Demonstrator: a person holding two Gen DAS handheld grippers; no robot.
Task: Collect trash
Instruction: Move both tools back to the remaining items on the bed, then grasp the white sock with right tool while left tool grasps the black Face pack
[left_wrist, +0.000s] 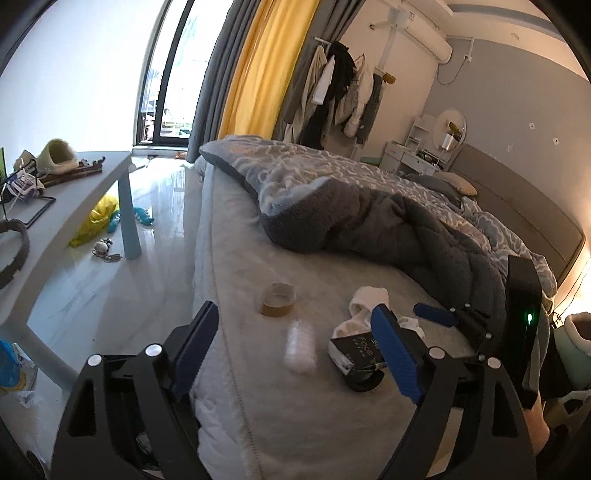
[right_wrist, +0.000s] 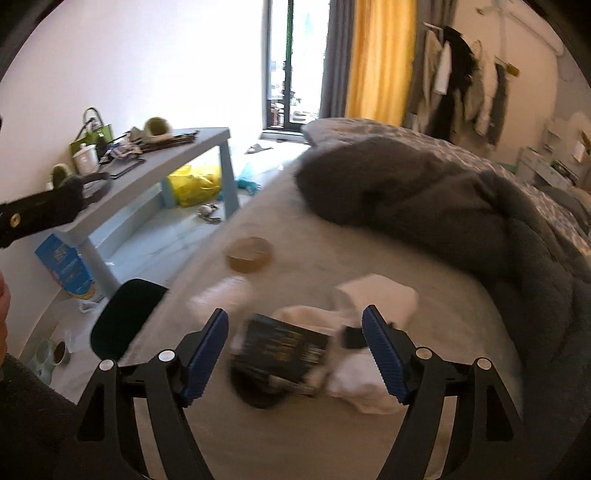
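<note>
grey-blue patterned fleece blanket heaped on bed | pale blue low table beside | yellow curtain behind

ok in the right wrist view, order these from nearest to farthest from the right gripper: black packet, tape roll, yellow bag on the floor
From the right gripper:
1. black packet, on the bed between the open fingers
2. tape roll, farther up the bed, slightly left
3. yellow bag, on the floor under the grey table, far left

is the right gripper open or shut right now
Open. The right gripper has its blue pads spread wide apart, with the black packet lying between them, ungrasped.
</note>
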